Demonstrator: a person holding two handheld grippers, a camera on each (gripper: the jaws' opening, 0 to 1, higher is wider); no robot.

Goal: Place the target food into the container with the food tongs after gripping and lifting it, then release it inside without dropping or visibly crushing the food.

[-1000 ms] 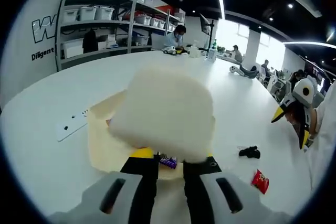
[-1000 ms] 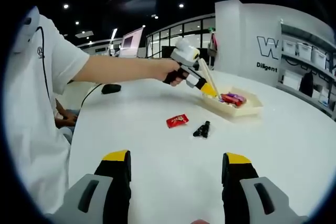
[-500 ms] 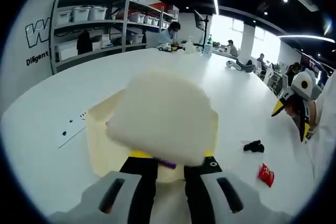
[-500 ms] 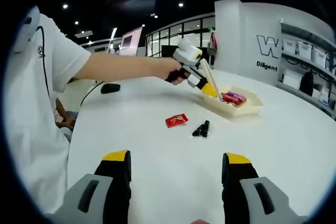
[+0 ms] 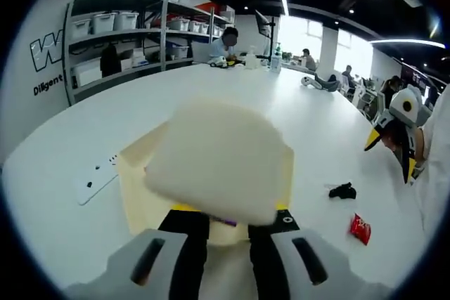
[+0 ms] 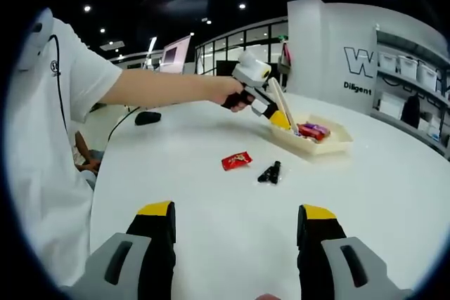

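Note:
My left gripper (image 5: 226, 217) has its jaws close together, shut on the cream food tongs (image 5: 218, 163), which loom blurred in front of its camera. In the right gripper view the left gripper (image 6: 259, 100) is held by a hand, and the tongs (image 6: 283, 109) slant down into the cream tray (image 6: 332, 147). Red and purple wrapped food (image 6: 310, 131) lies in that tray. Whether the tong tips touch the food is hidden. My right gripper (image 6: 238, 210) stands open over bare table, nothing between its jaws.
A red packet (image 6: 237, 161) and a small black object (image 6: 270, 172) lie on the white table between me and the tray. A white flat strip (image 5: 95, 180) lies left of the tray (image 5: 133, 198). Shelves with boxes (image 5: 112, 40) line the wall; a person's sleeve and arm reach in.
The left gripper and tongs have shifted slightly towards the tray. The right gripper has stayed still and open.

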